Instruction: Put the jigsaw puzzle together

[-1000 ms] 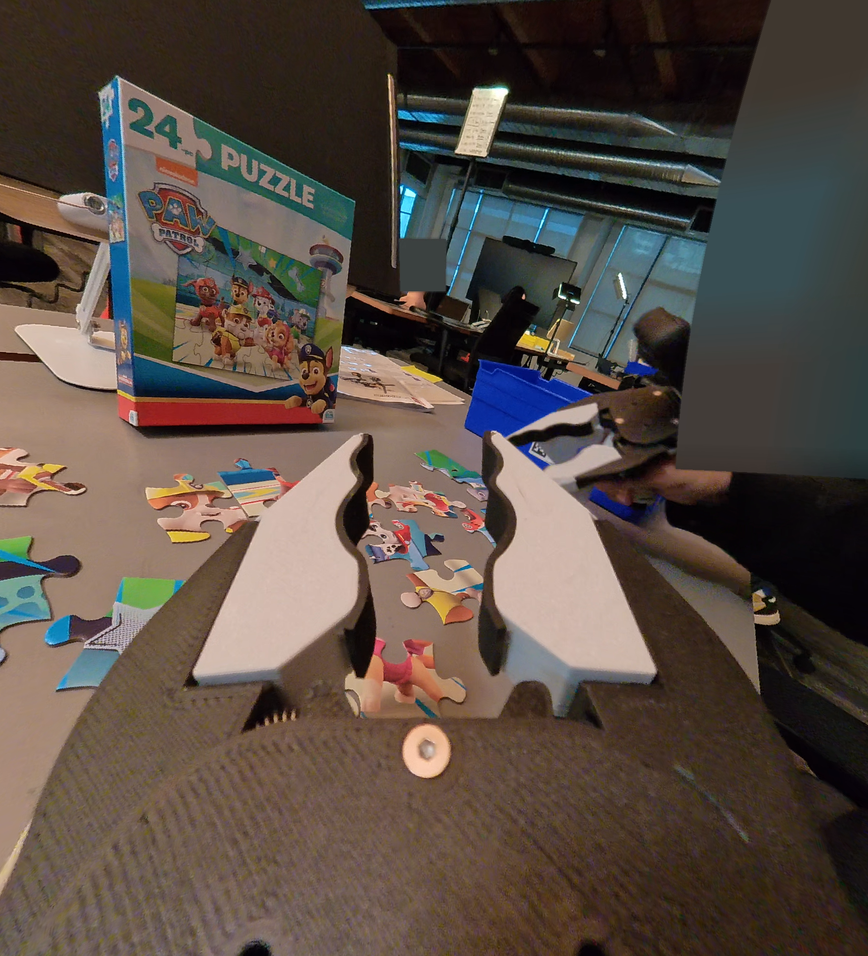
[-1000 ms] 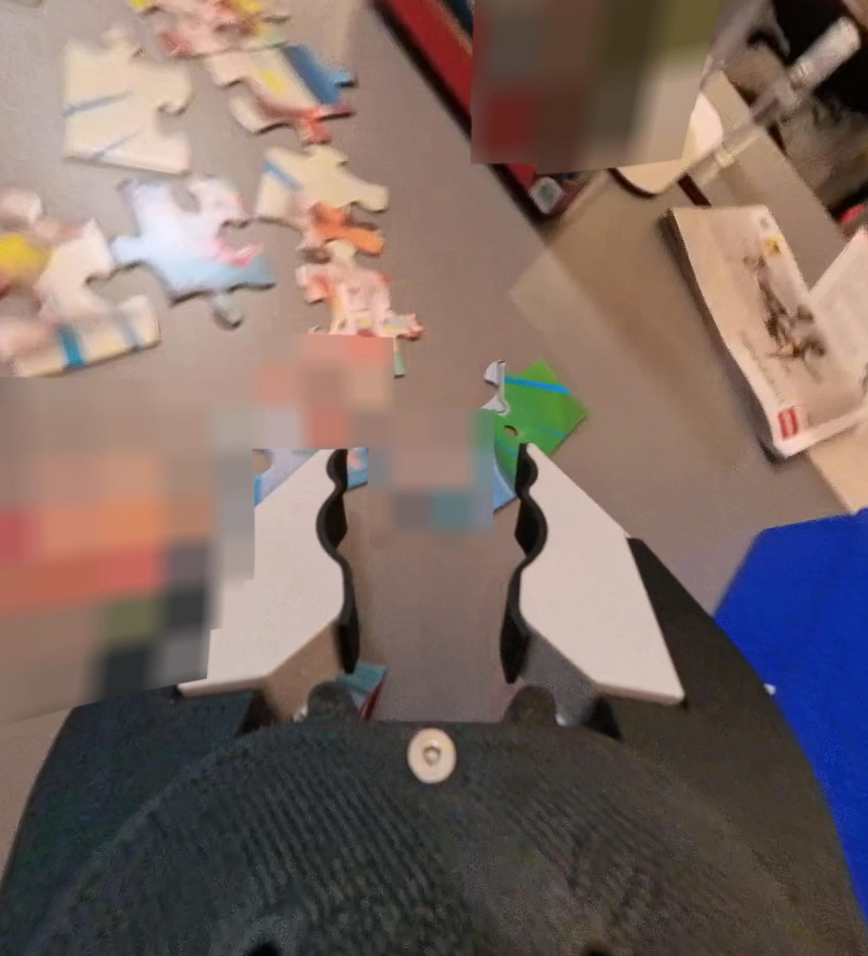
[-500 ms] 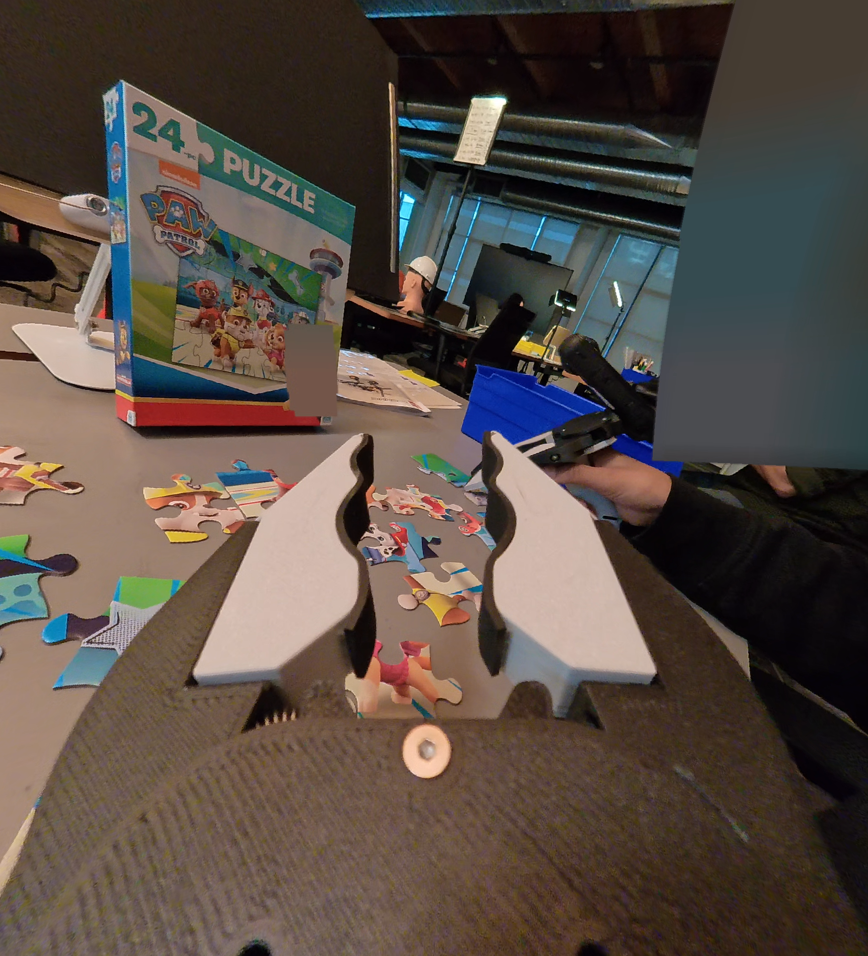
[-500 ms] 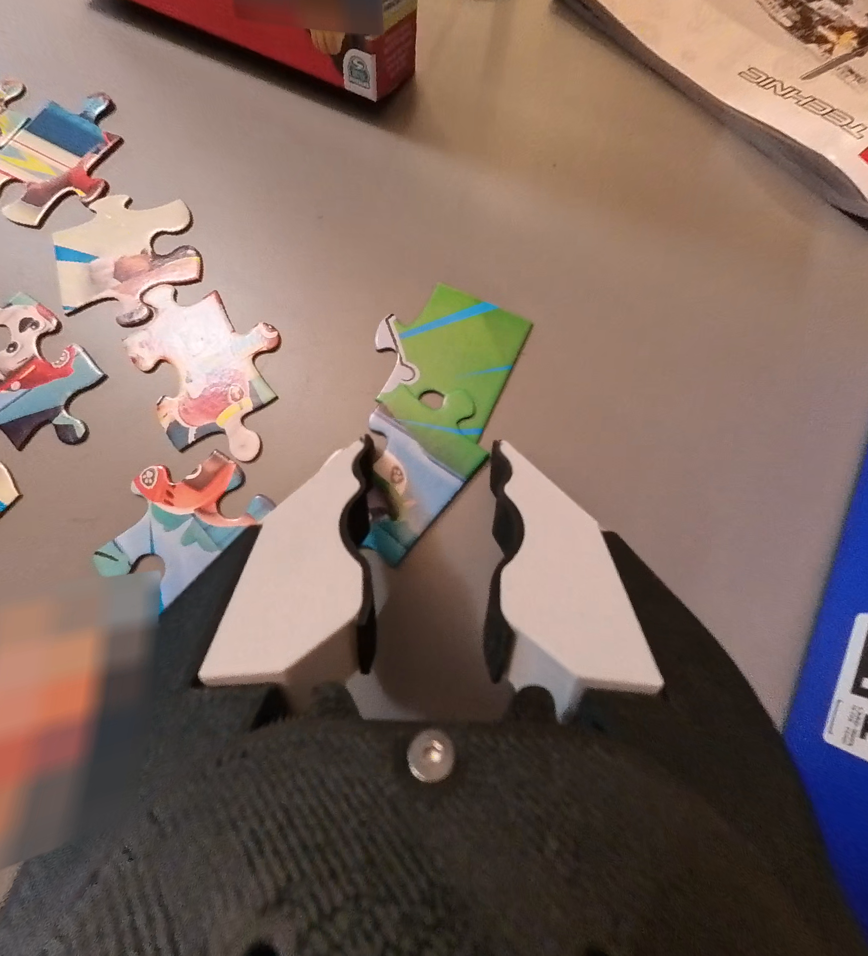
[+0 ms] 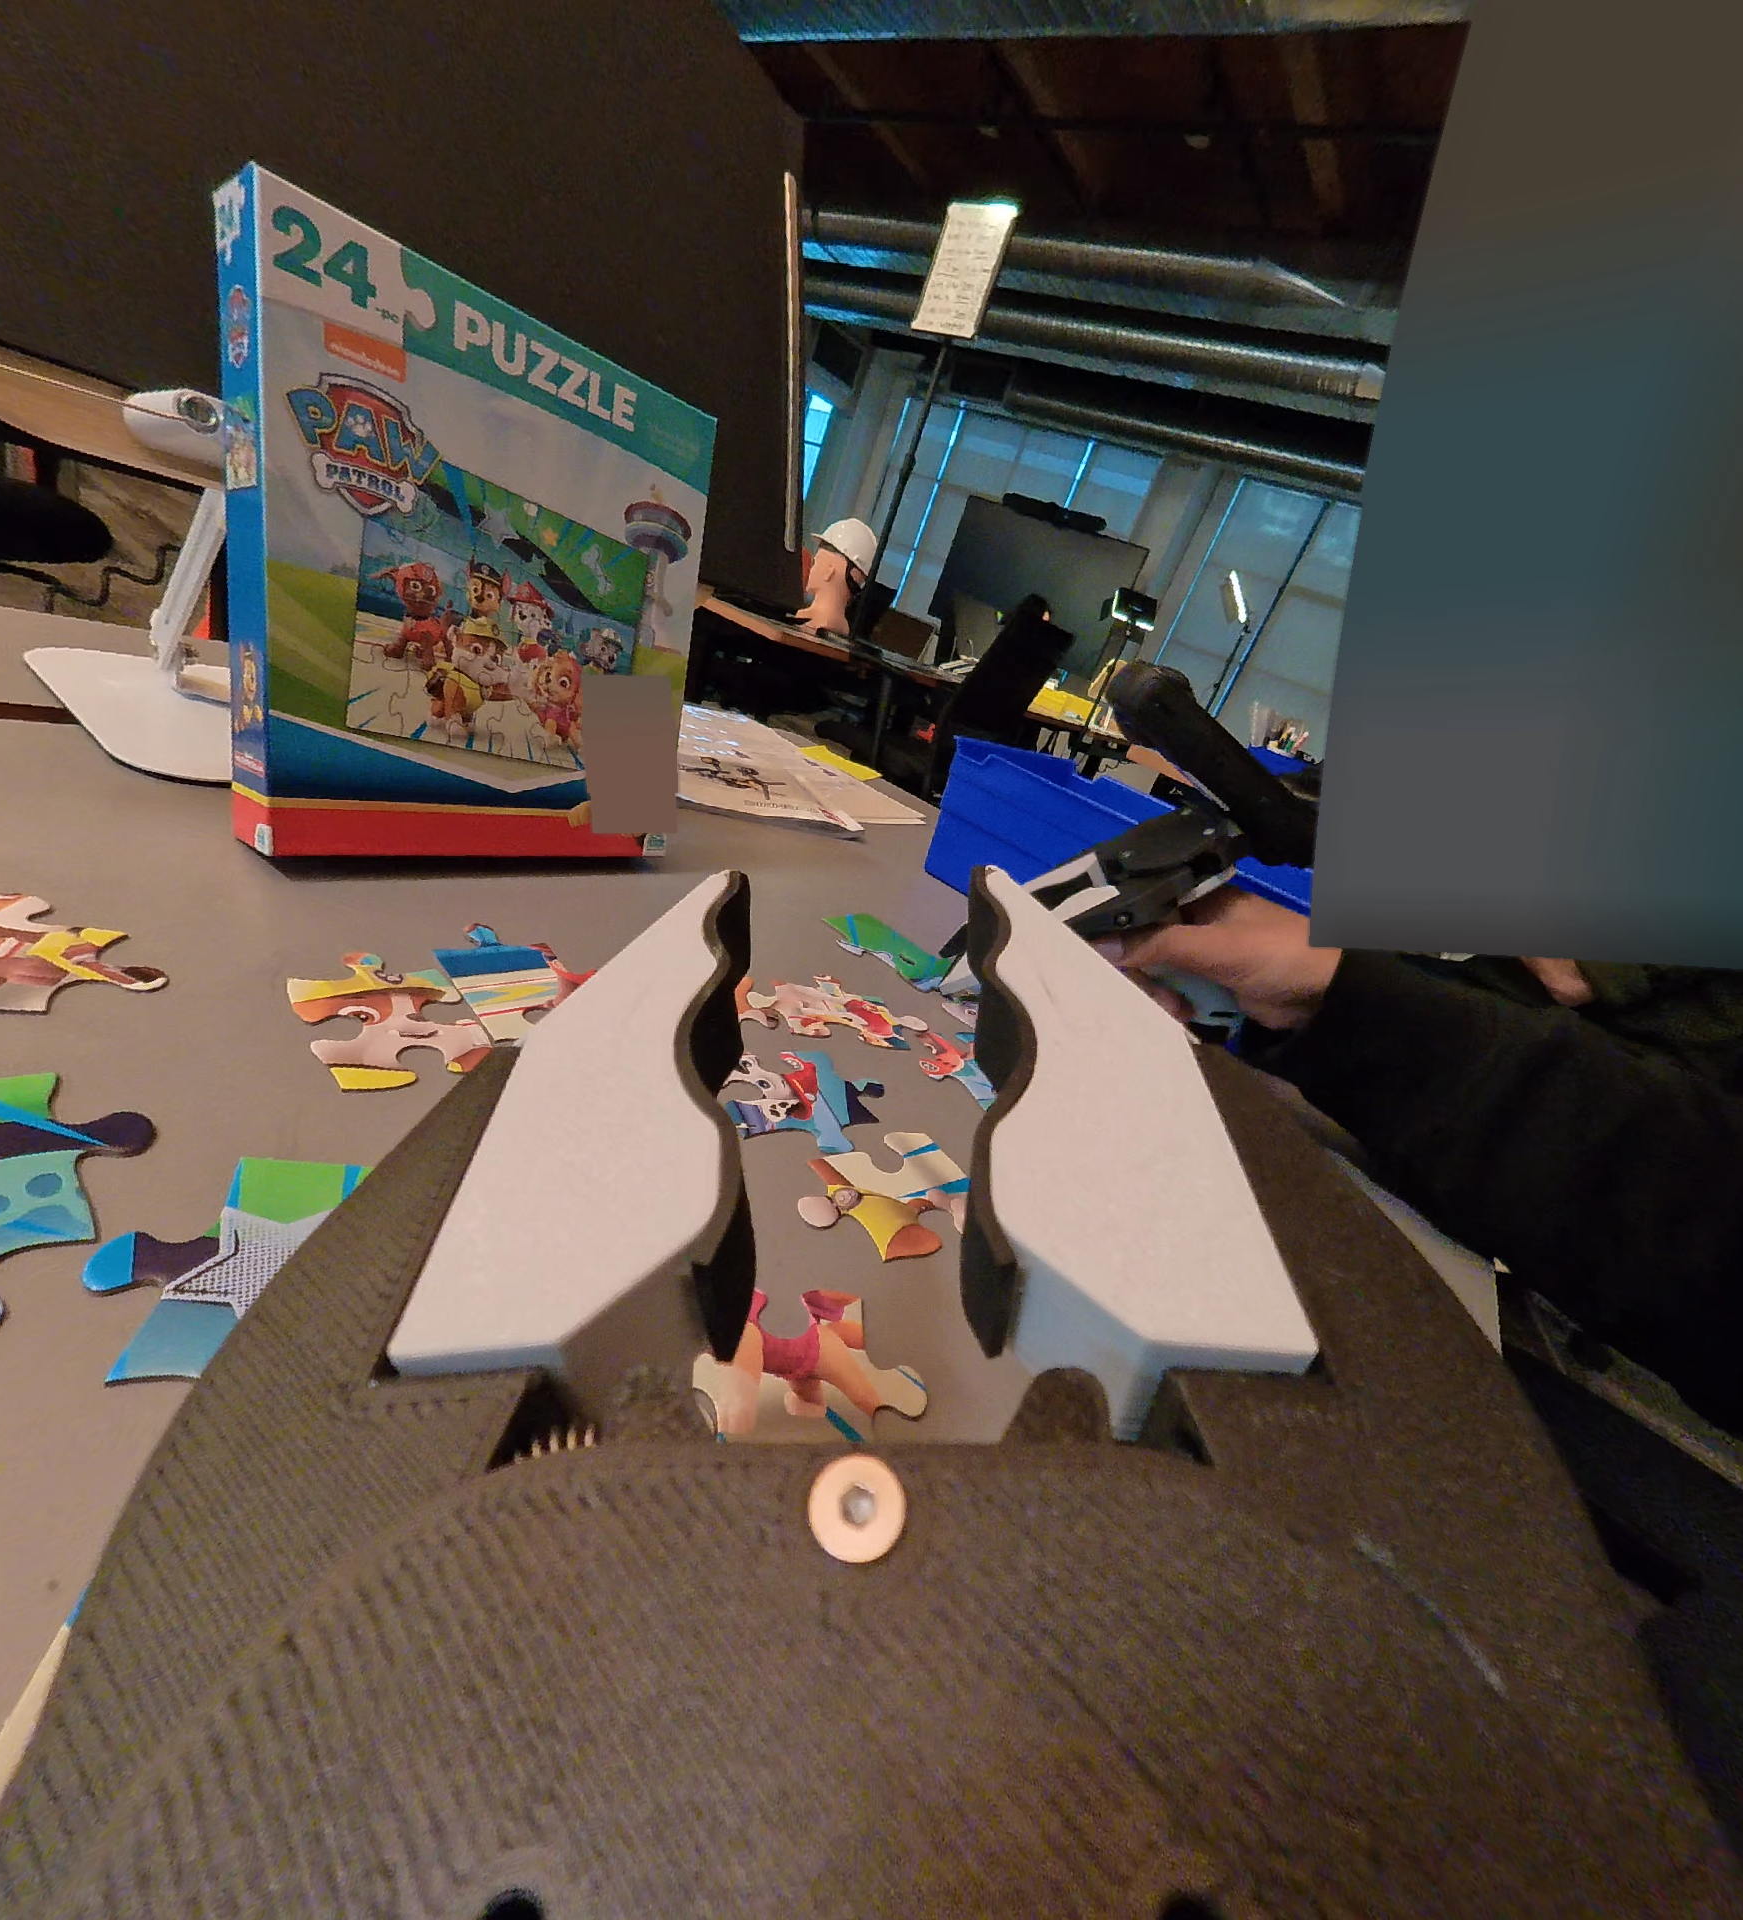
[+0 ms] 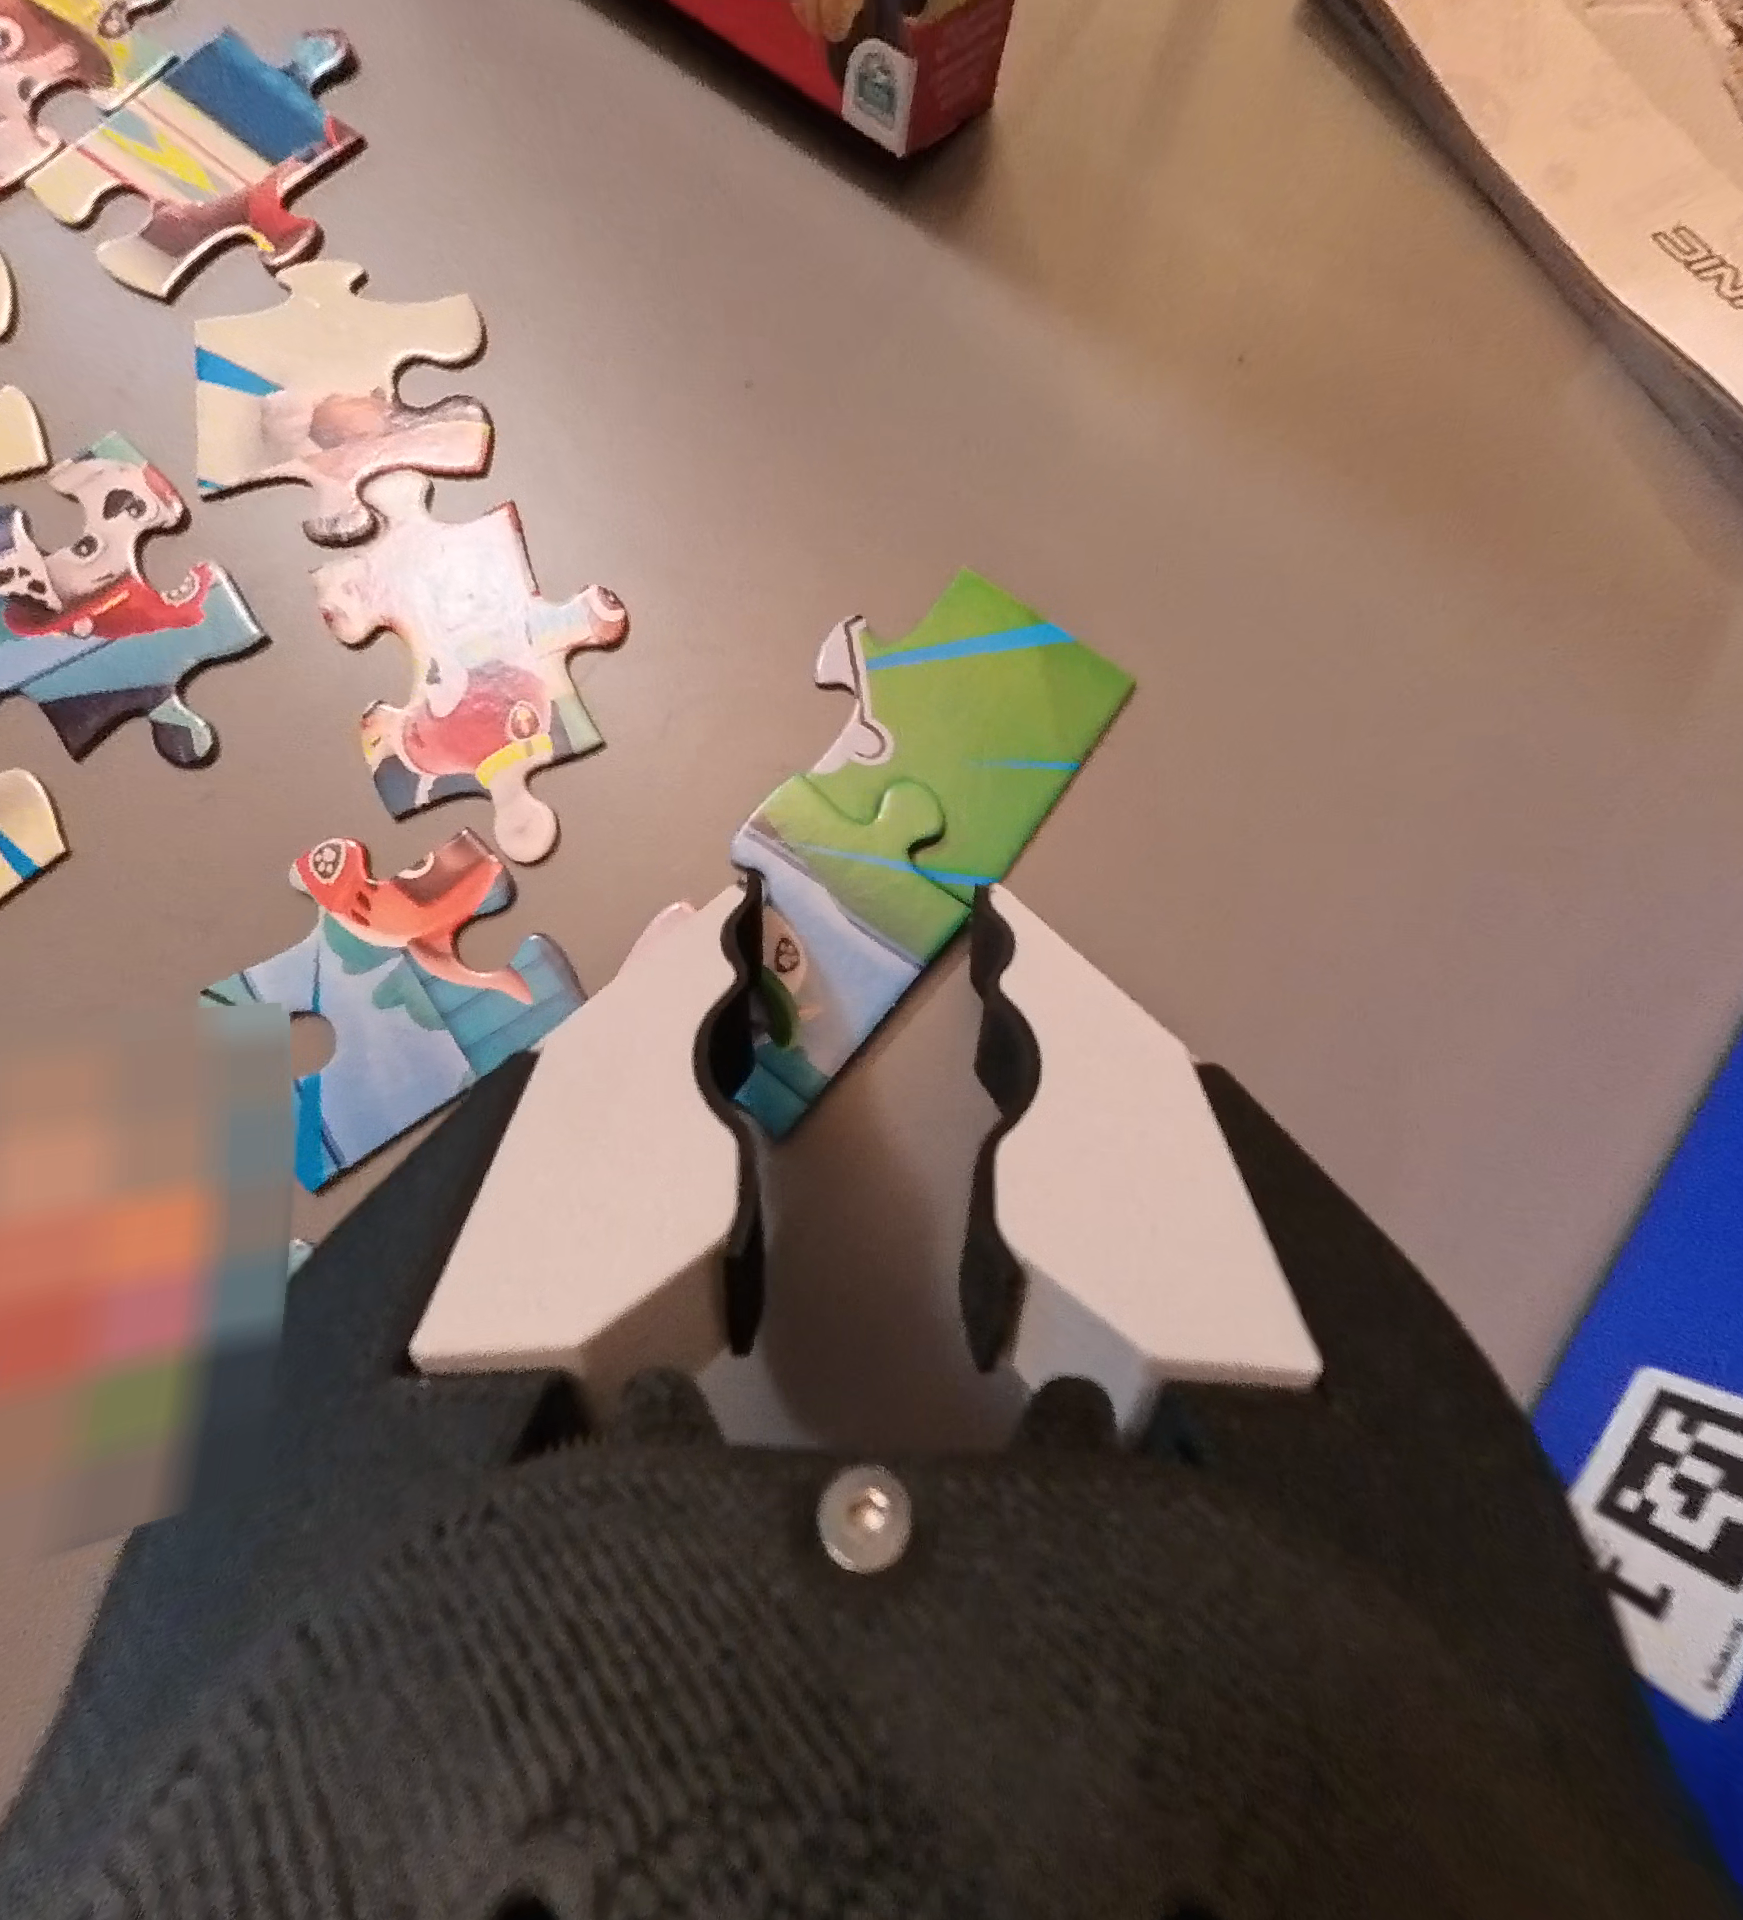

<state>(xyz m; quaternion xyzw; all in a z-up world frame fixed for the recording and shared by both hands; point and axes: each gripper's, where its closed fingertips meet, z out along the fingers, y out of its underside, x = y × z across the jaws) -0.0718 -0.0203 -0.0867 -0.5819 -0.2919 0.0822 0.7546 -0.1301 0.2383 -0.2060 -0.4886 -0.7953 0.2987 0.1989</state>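
Puzzle pieces [image 5: 851,1195] across grey table [image 5: 67,831]; left tongs [image 5: 859,904] released, right tongs [image 6: 867,904] seemingly clamping two-piece strip [image 6: 908,831]

My grippers [image 5: 856,904]: black ribbed printed bodies, light grey fingers [image 5: 597,1143], wavy black pads, one washered screw [image 5: 856,1507]; black sleeve [image 5: 1532,1132].

I see a grey surface [image 5: 98,831], dark partition wall [image 5: 482,114] behind, exposed ceiling ducts [image 5: 1106,291], tall windows [image 5: 1189,520], far desks [image 5: 794,634], dim light

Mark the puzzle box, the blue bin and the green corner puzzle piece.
puzzle box [image 5: 451,582], left wrist view, front face.
blue bin [image 5: 1033,821], left wrist view, side wall.
green corner puzzle piece [image 6: 992,707], right wrist view, green middle.
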